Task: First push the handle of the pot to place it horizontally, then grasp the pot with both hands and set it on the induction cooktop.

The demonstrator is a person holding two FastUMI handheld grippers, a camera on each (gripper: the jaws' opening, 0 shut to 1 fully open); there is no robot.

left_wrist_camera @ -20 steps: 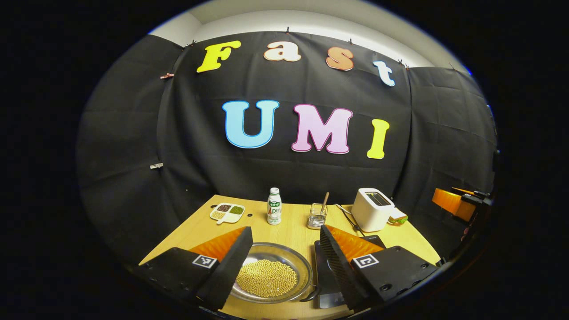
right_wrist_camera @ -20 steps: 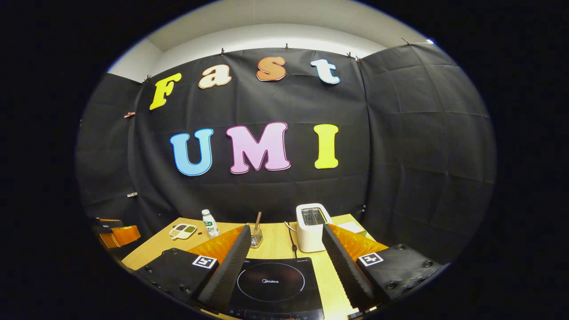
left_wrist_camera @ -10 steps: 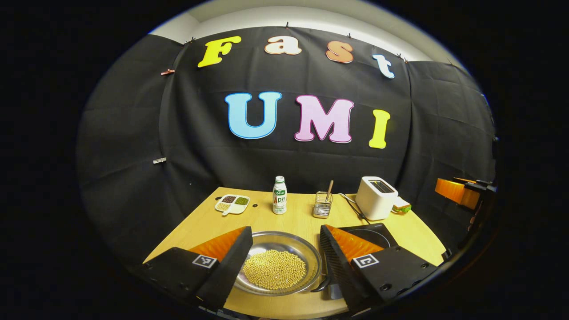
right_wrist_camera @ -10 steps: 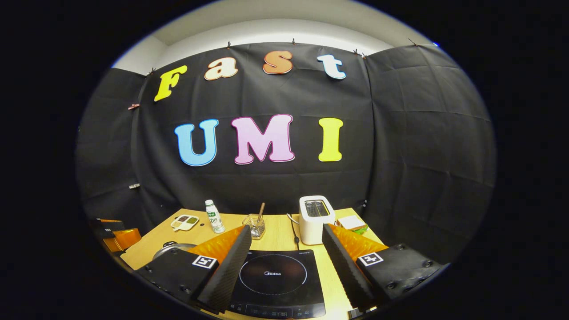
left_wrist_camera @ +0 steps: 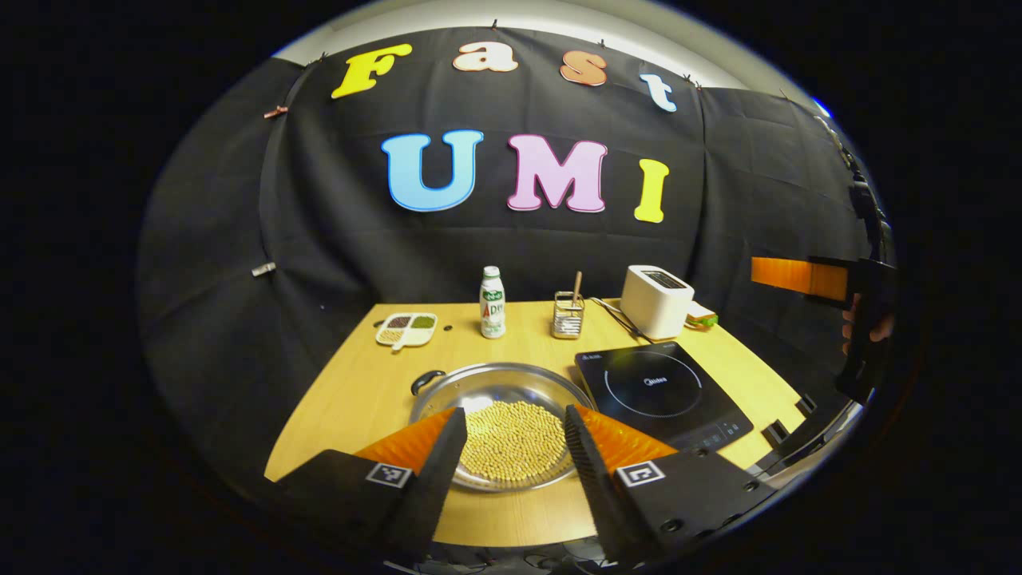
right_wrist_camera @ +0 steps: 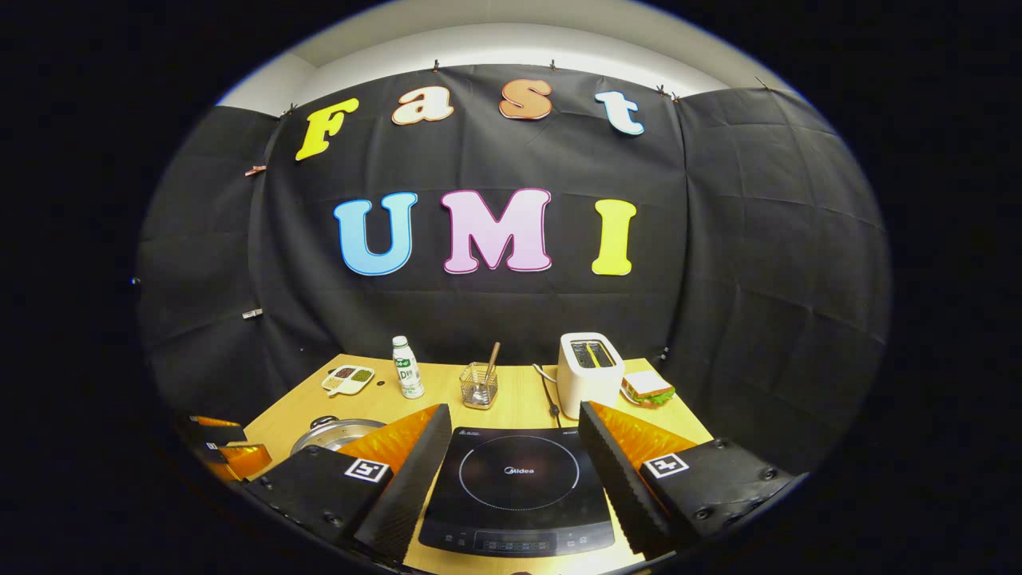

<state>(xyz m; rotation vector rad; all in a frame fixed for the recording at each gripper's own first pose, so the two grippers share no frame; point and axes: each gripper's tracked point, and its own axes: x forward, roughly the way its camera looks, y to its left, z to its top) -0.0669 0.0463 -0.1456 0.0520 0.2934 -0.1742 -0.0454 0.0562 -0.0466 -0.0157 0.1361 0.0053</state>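
Observation:
A shallow steel pot [left_wrist_camera: 511,389] full of yellow beans sits on the wooden table [left_wrist_camera: 359,399], left of the black induction cooktop [left_wrist_camera: 663,391]. One black pot handle [left_wrist_camera: 427,381] points far-left; the opposite one is hidden behind my finger. My left gripper [left_wrist_camera: 515,411] hovers open above the pot's near rim, touching nothing. My right gripper [right_wrist_camera: 515,409] hangs open over the cooktop [right_wrist_camera: 515,487], empty. In the right gripper view the pot [right_wrist_camera: 335,434] lies at the left, with the left gripper [right_wrist_camera: 227,447] beyond it. The right gripper [left_wrist_camera: 798,277] is held by a hand [left_wrist_camera: 866,327] at the far right.
Along the back of the table stand a divided dish of beans [left_wrist_camera: 407,329], a small bottle [left_wrist_camera: 493,302], a glass holder with a stick [left_wrist_camera: 568,315], a white toaster [left_wrist_camera: 656,299] with its cord, and a sandwich [left_wrist_camera: 701,318]. The cooktop's near edge lies close to the table's front.
Both grippers have drawn back and upward, so more of the table shows. The whole pot and cooktop have come into the left gripper view. Pot and cooktop have not shifted.

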